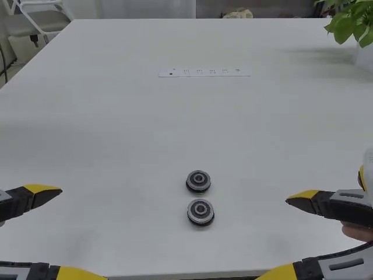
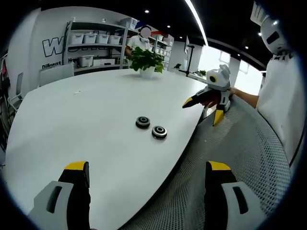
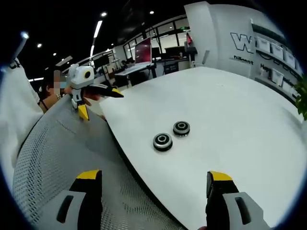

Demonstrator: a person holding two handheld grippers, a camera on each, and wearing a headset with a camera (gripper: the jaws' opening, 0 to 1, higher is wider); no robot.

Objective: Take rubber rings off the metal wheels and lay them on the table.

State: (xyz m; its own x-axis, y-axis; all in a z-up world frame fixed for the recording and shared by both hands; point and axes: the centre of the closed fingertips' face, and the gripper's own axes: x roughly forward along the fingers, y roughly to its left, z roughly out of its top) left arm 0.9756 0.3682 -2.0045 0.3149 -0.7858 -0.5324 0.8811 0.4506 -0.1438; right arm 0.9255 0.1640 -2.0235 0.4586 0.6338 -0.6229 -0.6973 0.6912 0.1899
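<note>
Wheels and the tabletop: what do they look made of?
Near wheel and far wheel: the silvery, slightly shiny face and hub look like metal. The dark matte band around each rim is probably rubber. Table: smooth, even matte white with no visible grain, likely laminate or painted board; the pictures do not settle which.

L claw (image 2: 147,166), R claw (image 3: 153,174): black, yellow-tipped, grey bodies; white top (image 2: 280,96)
</note>
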